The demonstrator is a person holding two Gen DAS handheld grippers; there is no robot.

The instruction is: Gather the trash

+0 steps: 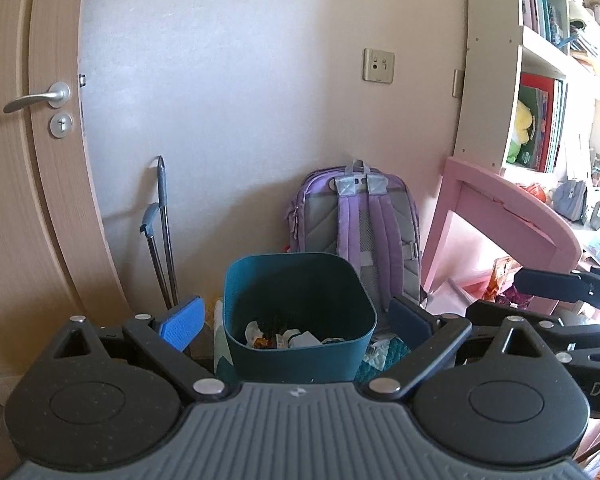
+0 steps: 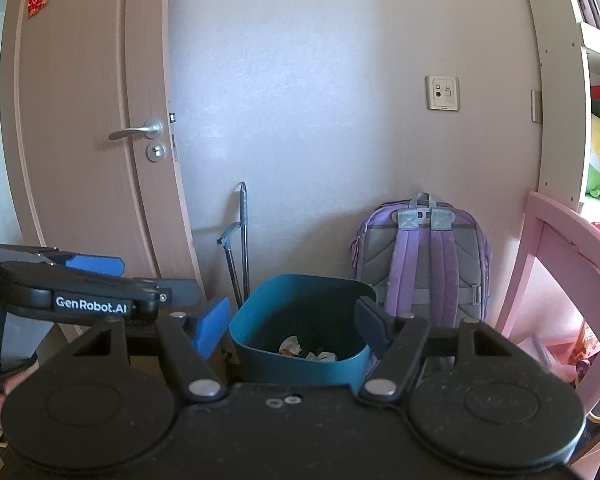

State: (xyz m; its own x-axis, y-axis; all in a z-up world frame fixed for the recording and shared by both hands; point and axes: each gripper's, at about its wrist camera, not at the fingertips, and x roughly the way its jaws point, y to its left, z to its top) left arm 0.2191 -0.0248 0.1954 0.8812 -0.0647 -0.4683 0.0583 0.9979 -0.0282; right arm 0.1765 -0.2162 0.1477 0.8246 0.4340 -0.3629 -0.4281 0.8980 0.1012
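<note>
Bedroom corner, pale wall, seen from both wrist views. Left to right: one wooden door [image 1: 40,160]; two thin poles [image 1: 162,236] leaning on the wall; one teal bin [image 1: 300,320] on the floor; one purple backpack [image 1: 360,216] upright behind it, against the wall; one pink bench [image 1: 512,216] under one bookshelf [image 1: 540,60].

Trash [image 1: 284,338]: several crumpled wrappers and papers lie in the bottom of the bin; exact count cannot be told. Bin looks well under half full.

Left hand-held gripper [image 1: 296,320]: fingers spread wide, nothing between them, bin framed in the gap. Right hand-held gripper [image 2: 296,326]: likewise spread and empty.

Judgement: some collecting is done; bright litter under the bench may remain, too blurred to confirm.
</note>
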